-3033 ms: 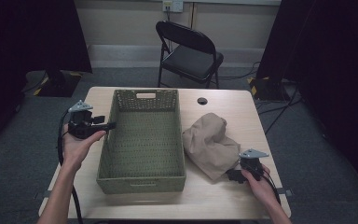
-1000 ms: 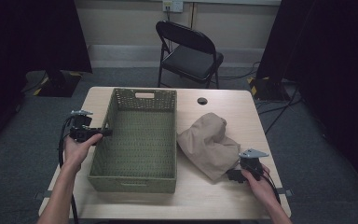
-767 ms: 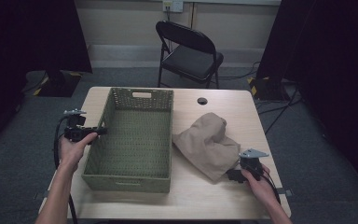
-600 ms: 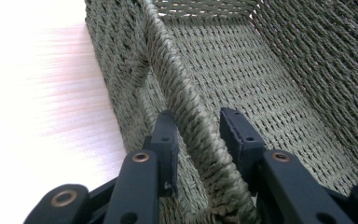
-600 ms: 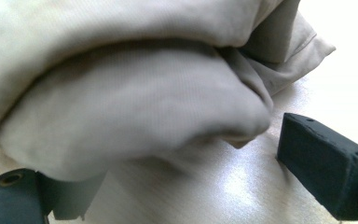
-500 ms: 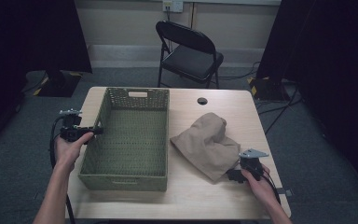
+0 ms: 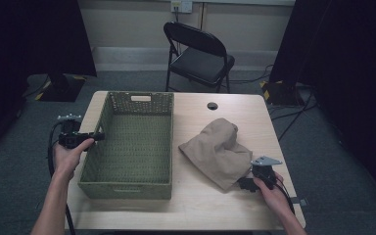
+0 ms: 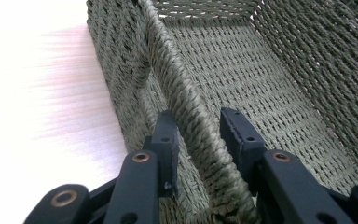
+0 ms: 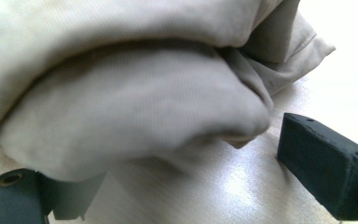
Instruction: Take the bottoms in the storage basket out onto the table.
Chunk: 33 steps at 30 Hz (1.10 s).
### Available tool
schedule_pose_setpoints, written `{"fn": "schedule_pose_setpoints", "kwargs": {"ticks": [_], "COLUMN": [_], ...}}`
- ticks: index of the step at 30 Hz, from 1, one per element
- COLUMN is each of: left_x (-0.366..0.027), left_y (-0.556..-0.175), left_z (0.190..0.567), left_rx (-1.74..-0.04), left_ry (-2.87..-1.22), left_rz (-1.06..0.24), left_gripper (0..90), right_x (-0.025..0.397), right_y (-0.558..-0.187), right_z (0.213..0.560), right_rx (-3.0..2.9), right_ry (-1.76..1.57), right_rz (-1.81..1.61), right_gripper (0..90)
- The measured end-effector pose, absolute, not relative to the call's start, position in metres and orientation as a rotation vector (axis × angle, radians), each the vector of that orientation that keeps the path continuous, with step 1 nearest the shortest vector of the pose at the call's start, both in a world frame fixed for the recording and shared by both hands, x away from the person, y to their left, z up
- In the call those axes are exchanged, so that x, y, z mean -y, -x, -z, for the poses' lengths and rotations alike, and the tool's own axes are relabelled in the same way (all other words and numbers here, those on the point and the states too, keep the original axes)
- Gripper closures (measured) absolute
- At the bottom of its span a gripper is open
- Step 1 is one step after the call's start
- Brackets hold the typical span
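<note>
A green woven basket stands on the left half of the light wooden table, with its long side running away from the person. The left gripper is at the basket's left wall, near the middle of that wall. In the left gripper view its two black jaws stand one on each side of the braided rim, one outside and one inside the basket, with a small gap on both sides (so they are around the rim but not pressed on it). The basket is empty inside.

To the right of the basket, apart from it, a beige cloth lies crumpled in a heap on the table. The right gripper is at the near right corner of this cloth. In the right gripper view its jaws are wide apart; a fold of the cloth bulges between them and covers the left jaw partly.

Behind the cloth there is a small round hole in the table top. A black folding chair stands on the grey floor beyond the table.
</note>
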<state>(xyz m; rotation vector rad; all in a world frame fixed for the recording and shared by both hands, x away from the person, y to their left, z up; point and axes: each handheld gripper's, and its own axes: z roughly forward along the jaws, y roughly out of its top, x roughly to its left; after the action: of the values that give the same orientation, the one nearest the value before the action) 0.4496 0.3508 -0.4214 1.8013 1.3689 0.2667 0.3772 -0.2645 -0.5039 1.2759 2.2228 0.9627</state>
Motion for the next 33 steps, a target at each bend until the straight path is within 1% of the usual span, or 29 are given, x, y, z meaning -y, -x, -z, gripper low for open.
{"fn": "schedule_pose_setpoints", "kwargs": {"ticks": [6, 12, 16, 22, 24, 25, 27, 29, 33], "left_x": [-0.359, -0.366, -0.369, -0.373, -0.373, -0.373, -0.374, -0.377, -0.380], "left_y": [-0.452, -0.454, -0.456, -0.456, -0.455, -0.454, -0.454, -0.449, -0.443], "left_z": [0.419, 0.420, 0.419, 0.420, 0.420, 0.420, 0.419, 0.413, 0.399], "left_rx": [-1.380, -1.383, -1.395, -1.437, -1.463, -1.473, -1.467, -1.447, -1.434], "left_ry": [-1.824, -1.804, -1.820, -1.791, -1.797, -1.789, -1.792, -1.755, -1.717], "left_rz": [-0.283, -0.276, -0.303, -0.312, -0.355, -0.359, -0.362, -0.396, -0.433], "left_gripper": [68.6, 68.4, 67.5, 58.6, 52.4, 47.4, 44.0, 39.4, 37.8], "right_x": [0.265, 0.264, 0.264, 0.264, 0.265, 0.265, 0.264, 0.264, 0.264], "right_y": [-0.377, -0.377, -0.377, -0.377, -0.377, -0.378, -0.378, -0.378, -0.378], "right_z": [0.504, 0.504, 0.504, 0.504, 0.504, 0.504, 0.504, 0.504, 0.504], "right_rx": [-2.223, -2.223, -2.223, -2.223, -2.223, -2.223, -2.223, -2.223, -2.222], "right_ry": [-1.276, -1.275, -1.275, -1.275, -1.275, -1.274, -1.274, -1.274, -1.276], "right_rz": [-0.963, -0.963, -0.962, -0.963, -0.963, -0.963, -0.962, -0.963, -0.963], "right_gripper": [10.5, 10.5, 10.5, 10.5, 10.5, 10.5, 10.5, 10.4, 10.4]}}
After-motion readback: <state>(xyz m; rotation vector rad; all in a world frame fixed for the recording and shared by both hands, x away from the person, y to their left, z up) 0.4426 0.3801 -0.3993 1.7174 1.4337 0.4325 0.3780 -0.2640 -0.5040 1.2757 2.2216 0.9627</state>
